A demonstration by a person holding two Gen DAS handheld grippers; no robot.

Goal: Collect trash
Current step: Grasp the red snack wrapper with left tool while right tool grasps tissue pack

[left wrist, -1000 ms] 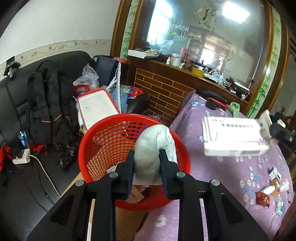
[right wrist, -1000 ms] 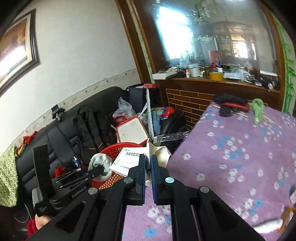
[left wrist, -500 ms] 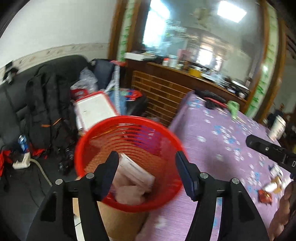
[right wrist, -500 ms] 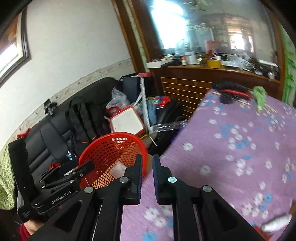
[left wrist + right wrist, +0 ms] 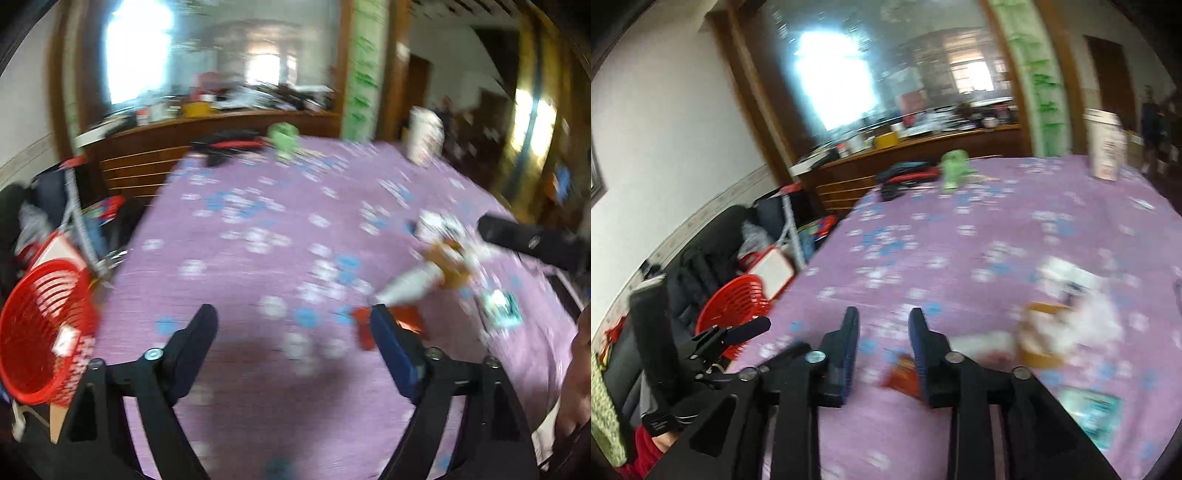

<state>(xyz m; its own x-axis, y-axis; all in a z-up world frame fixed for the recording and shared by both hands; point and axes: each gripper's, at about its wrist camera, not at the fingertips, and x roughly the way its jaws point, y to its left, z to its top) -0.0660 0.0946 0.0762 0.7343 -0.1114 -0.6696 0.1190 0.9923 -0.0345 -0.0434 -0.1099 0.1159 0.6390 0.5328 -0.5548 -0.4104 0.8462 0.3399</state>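
While both tools hang empty over the purple flowered tablecloth, the left gripper stands wide apart and the right gripper about half apart, their jaws having just been opening with nothing between them. Just past the right gripper's right fingertip lies a red wrapper, which in the left wrist view sits against the left gripper's right finger too. Beyond it, further right, a white tube-like scrap lies slantwise, next to a brown-and-white crumpled heap and a teal packet. All remaining trash lies rightward; the red basket waits at far left, off the table's edge. I judge the right hand nearer.
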